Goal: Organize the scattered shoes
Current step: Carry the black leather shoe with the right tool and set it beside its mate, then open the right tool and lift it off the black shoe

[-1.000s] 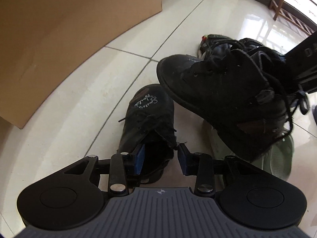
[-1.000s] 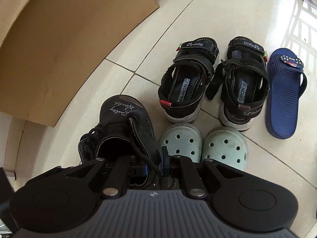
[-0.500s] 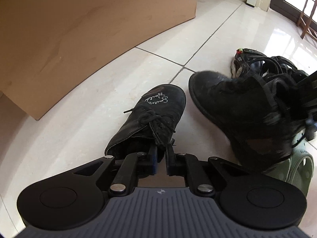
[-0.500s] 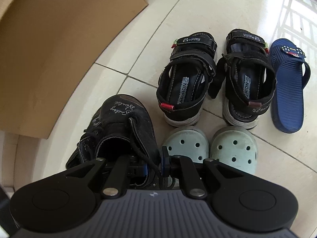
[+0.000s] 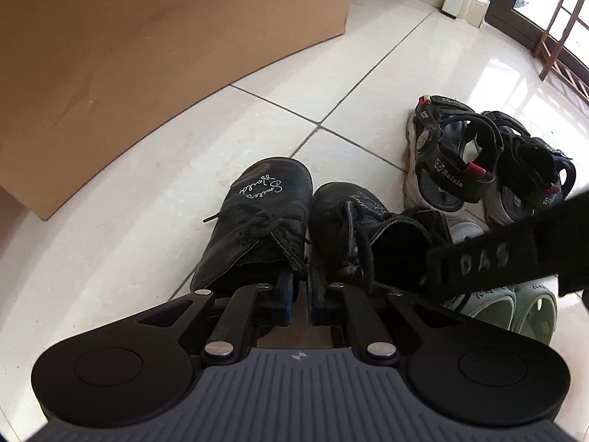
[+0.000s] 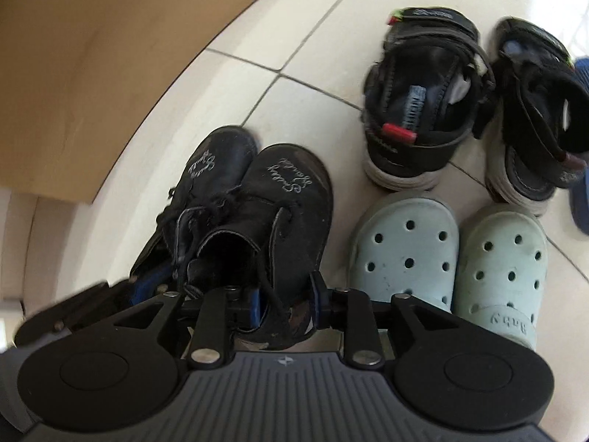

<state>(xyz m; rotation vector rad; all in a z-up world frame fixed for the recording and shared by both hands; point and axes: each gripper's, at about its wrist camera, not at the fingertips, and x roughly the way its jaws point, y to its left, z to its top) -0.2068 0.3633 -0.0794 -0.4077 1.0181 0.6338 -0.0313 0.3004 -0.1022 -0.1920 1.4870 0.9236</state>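
Right claw (image 6: 283, 300) is spreading its jaws around the heel collar of the second black leather lace-up shoe (image 6: 272, 217), whose leather is between the pads but no longer pinched; a second ago that shoe hung tilted in the air under a tight grip. It now sits on the pale tiled floor (image 5: 121, 228), touching the first black leather lace-up shoe (image 5: 257, 228), toes level and both pointing toward the brown cardboard box (image 5: 147, 55). I judge this pair as good as placed, leaving only the claws to draw back.

Left claw (image 5: 300, 294) is pinched nearly closed on the heel rim of the first shoe, having narrowed from a wider gap a second ago.

On the far side of the laced pair from the box, the black strapped sandals (image 6: 423, 118) and pale green perforated clogs (image 6: 405, 254) stand paired, as before. A dark blue slide (image 6: 581, 73) peeks just past the sandals.
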